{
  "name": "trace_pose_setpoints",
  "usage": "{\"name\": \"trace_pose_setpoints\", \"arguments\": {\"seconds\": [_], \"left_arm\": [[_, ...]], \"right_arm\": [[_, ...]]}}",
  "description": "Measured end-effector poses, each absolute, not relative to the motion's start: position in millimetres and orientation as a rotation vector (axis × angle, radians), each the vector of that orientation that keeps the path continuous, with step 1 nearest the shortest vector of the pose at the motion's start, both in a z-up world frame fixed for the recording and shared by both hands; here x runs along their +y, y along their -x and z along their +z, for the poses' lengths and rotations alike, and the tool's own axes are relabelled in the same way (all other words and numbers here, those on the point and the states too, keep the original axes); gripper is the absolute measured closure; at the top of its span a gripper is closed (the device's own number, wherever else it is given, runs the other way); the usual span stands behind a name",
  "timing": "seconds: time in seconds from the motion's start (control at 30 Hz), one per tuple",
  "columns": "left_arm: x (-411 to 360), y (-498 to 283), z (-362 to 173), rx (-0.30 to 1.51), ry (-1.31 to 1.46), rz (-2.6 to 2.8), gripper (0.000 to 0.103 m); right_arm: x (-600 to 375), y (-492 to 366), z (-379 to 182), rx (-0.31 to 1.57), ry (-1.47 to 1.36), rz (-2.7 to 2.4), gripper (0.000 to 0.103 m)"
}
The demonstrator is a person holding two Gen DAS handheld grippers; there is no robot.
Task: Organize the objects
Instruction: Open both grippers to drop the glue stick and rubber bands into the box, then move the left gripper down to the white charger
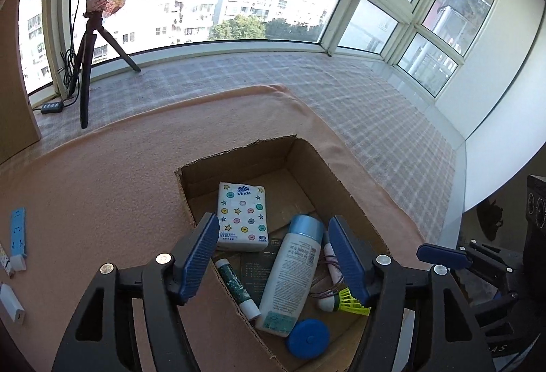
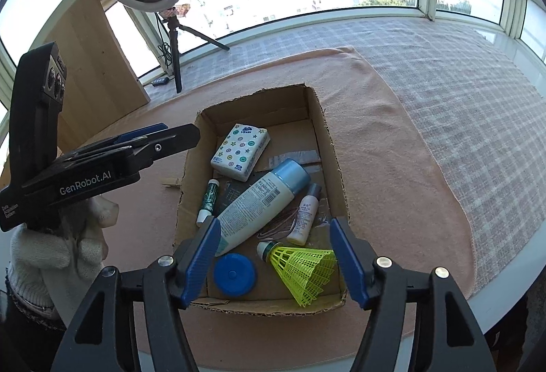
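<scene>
A shallow cardboard box (image 1: 204, 174) (image 2: 336, 167) sits on the peach cloth. It holds a tissue pack (image 1: 242, 216) (image 2: 240, 152), a white bottle with a blue cap (image 1: 290, 280) (image 2: 259, 201), a green tube (image 1: 237, 286) (image 2: 208, 199), a small pink bottle (image 2: 305, 213), a blue round lid (image 1: 307, 338) (image 2: 234, 273) and a yellow shuttlecock (image 1: 349, 300) (image 2: 300, 268). My left gripper (image 1: 276, 256) is open and empty above the box's near left part. My right gripper (image 2: 274, 259) is open and empty over the box's near edge. The left gripper also shows in the right wrist view (image 2: 163, 136).
Small white and blue items (image 1: 17, 232) lie on the cloth at the left. A wooden clothespin (image 2: 170, 181) lies left of the box. A ring light on a tripod (image 1: 88, 65) (image 2: 174, 41) stands by the window. A wooden board (image 2: 99, 65) leans at the back left.
</scene>
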State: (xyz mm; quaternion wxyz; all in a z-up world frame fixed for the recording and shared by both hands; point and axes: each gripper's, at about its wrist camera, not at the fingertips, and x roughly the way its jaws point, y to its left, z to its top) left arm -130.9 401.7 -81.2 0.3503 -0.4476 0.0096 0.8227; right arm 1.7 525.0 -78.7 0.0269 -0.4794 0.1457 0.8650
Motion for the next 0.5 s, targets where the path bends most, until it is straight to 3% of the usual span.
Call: {"name": "trace_pose_setpoints", "arguments": {"seconds": [0.5], "left_arm": [[354.2,136.0,-83.8,-0.003,1.206,2.187,0.033]], "right_arm": [[504.2,5.6,-79.4,0.447,1.503,2.701,0.040]]}}
